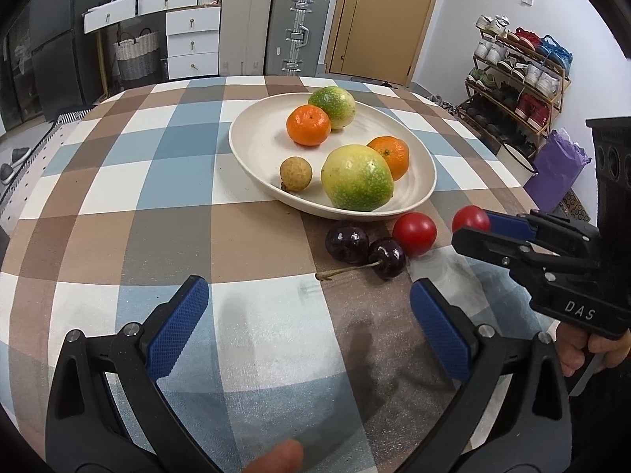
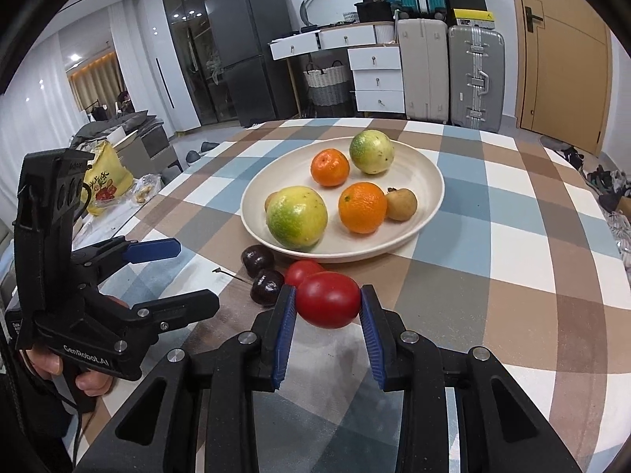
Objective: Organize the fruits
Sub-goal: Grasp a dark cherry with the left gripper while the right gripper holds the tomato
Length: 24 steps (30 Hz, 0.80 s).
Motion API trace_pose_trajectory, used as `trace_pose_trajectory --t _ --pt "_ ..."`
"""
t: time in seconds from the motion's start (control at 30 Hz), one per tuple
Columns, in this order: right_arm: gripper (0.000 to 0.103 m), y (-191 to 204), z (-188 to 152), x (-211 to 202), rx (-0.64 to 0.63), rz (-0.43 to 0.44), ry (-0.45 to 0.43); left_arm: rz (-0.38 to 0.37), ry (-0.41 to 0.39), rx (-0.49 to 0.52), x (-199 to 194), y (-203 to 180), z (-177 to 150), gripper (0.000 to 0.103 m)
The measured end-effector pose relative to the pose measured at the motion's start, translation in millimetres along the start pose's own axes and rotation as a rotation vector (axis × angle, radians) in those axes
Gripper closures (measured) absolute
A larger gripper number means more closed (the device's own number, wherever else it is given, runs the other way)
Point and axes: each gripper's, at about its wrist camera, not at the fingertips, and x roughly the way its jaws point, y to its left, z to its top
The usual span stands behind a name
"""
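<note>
My right gripper (image 2: 328,305) is clamped on a red cherry tomato (image 2: 328,304), both blue pads pressed against its sides, just above the checked tablecloth (image 2: 512,236) of brown, blue, white and grey squares. My left gripper (image 1: 309,303) hangs over the cloth with its jaws spread wide and nothing between them. A second tomato (image 1: 414,233) sits on the cloth beside two dark cherries (image 1: 364,247), all just in front of the cream plate (image 1: 256,146). On the plate lie two green-yellow fruits (image 2: 296,216), two oranges (image 2: 362,207) and small brown longans (image 2: 401,205). Beyond the table I see a white chest of drawers (image 2: 376,79), a woven basket (image 2: 327,82), upright suitcases (image 2: 449,67), a dark fridge (image 2: 246,51) and a wooden door (image 2: 564,51); from my left side a shoe rack (image 1: 516,75) stands against the wall.
</note>
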Motion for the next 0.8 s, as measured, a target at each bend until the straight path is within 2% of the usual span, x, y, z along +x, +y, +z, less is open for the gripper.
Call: trace_pose_trajectory --t 0.17,0.37,0.5,0.63,0.8 --pt "0.070 -3.7 -1.5 -2.6 0.008 -0.011 -0.002 -0.008 -0.005 0.016 2.2 -2.6 3.8 0.002" --pt "0.070 -10.1 -1.9 -5.0 0.031 -0.021 -0.002 -0.024 -0.006 0.034 7.5 -9.3 10.3 0.013" --pt "0.070 -10.5 -2.3 -10.2 0.029 -0.029 -0.022 -0.004 -0.005 0.076 11.9 -16.3 14.3 0.021" --pt "0.070 -12.2 -2.1 -9.8 0.030 -0.041 -0.021 -0.028 -0.013 0.036 13.9 -10.3 20.7 0.022" --pt "0.070 -11.9 -1.9 -11.9 0.031 -0.037 -0.029 -0.034 -0.001 0.012 18.9 -4.2 26.2 0.028"
